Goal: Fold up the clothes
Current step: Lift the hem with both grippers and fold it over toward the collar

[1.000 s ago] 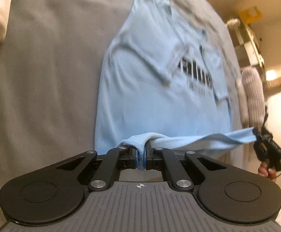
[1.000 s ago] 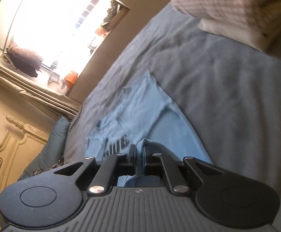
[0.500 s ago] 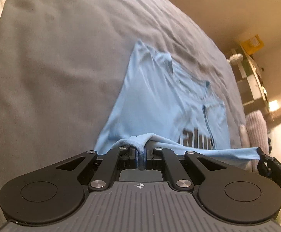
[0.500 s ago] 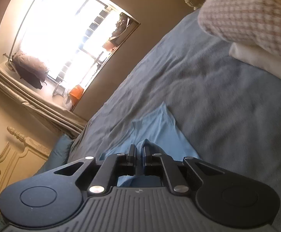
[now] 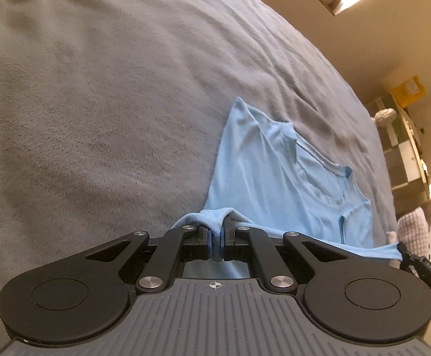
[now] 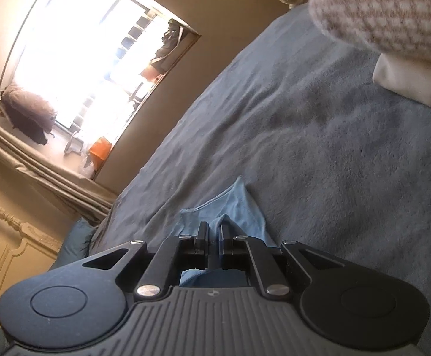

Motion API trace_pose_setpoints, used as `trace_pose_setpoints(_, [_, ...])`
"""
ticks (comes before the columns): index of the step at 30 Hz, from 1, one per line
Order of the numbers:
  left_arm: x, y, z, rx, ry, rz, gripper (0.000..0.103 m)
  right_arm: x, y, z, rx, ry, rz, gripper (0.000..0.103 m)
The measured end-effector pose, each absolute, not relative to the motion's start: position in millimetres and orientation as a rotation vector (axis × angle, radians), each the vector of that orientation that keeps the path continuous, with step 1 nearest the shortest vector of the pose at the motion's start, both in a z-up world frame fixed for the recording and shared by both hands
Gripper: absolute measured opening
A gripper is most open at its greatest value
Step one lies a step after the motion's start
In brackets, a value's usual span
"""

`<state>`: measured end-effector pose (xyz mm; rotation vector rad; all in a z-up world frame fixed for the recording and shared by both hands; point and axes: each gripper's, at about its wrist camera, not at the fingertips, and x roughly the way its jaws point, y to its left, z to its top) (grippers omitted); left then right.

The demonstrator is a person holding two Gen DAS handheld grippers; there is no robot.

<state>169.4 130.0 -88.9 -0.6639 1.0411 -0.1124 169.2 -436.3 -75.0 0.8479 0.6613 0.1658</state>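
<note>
On the grey blanket lay the pale blue shirt, creased. My left gripper and right gripper each pinched its hem. Folded towels sat nearby.

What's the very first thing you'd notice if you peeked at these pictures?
The light blue T-shirt on the big grey blanket, its near edge pinched by the left gripper and stretched across to the right gripper. Next, the glaring bright window at the upper left of the right wrist view.
</note>
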Motion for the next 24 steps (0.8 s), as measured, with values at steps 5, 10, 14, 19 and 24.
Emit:
trace_pose_setpoints(5, [177,134,-101,-0.699,1.046,-0.122,0.004,182,-441,-101,0.913,0.676,0.123,0.006])
trace_pose_setpoints(10, [178,159,-113,-0.881,1.065,-0.147,0.019,191,-455,-138,1.087,0.781,0.055,0.013])
trace_pose_setpoints(14, [173,178,-111,-1.004,1.028,-0.128,0.049,183,-468,-147,1.213,0.751,0.074,0.03])
trace_pose_setpoints(19, [161,186,-98,-1.027,0.973,-0.093,0.064,164,-487,-150,1.355,0.709,0.0,0.04])
trace_pose_setpoints(24, [131,178,-66,-0.88,0.954,-0.073,0.07,128,-497,-146,1.421,0.669,-0.05,0.044])
